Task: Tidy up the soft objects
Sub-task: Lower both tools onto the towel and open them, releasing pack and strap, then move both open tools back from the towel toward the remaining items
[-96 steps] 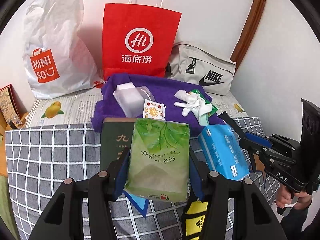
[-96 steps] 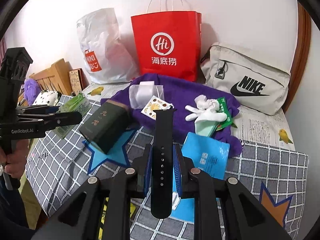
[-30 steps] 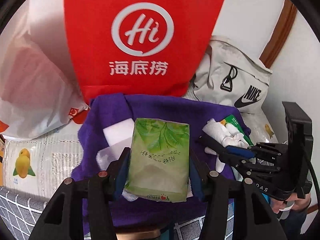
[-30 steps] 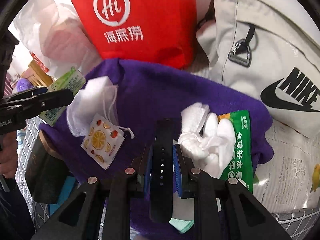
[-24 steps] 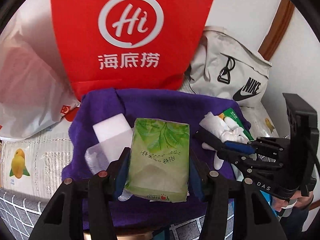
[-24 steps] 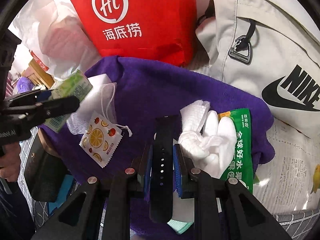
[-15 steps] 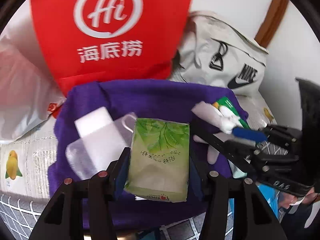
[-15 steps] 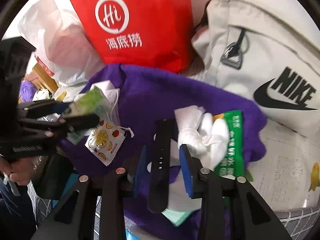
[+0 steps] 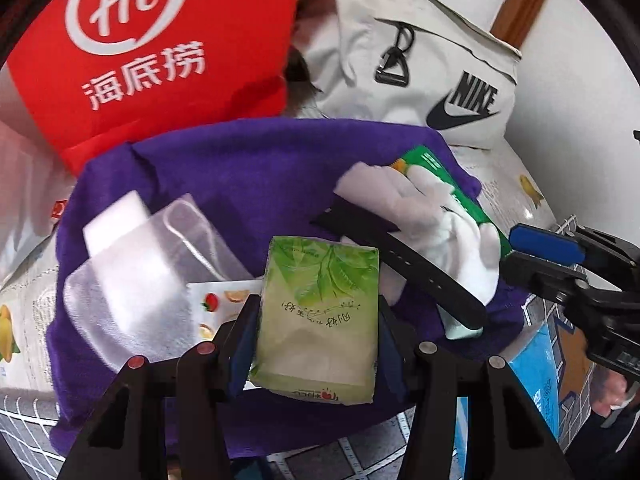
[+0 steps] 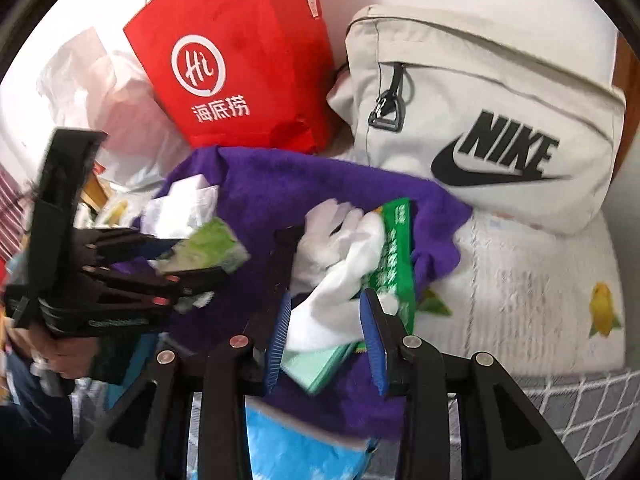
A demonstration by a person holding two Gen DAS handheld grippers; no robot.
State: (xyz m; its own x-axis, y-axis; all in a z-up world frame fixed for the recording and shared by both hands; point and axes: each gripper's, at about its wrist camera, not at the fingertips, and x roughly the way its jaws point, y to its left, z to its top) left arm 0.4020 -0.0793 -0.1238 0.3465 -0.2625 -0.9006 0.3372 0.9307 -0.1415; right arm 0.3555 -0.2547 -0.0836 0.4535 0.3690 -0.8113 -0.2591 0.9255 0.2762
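My left gripper (image 9: 316,344) is shut on a green tissue pack (image 9: 320,280) and holds it low over the purple towel (image 9: 248,168). A black watch strap (image 9: 400,258) lies loose on the towel beside white gloves (image 9: 444,220) and a green packet (image 9: 436,168). In the right wrist view my right gripper (image 10: 326,336) is open with nothing gripped, just short of the gloves (image 10: 340,248) and the strap (image 10: 284,256). A bagged white sponge (image 9: 132,252) and a fruit-print sachet (image 9: 216,300) lie left of the pack.
A red paper bag (image 9: 160,40) and a grey Nike bag (image 10: 500,120) stand against the wall behind the towel. A blue packet (image 10: 300,440) lies at the towel's near edge on the checked sheet (image 10: 580,408). A white plastic bag (image 10: 92,80) is at the back left.
My right gripper opened and let go of the black strap, which now lies on the towel, then drew back. My left gripper carried the tissue pack closer over the towel.
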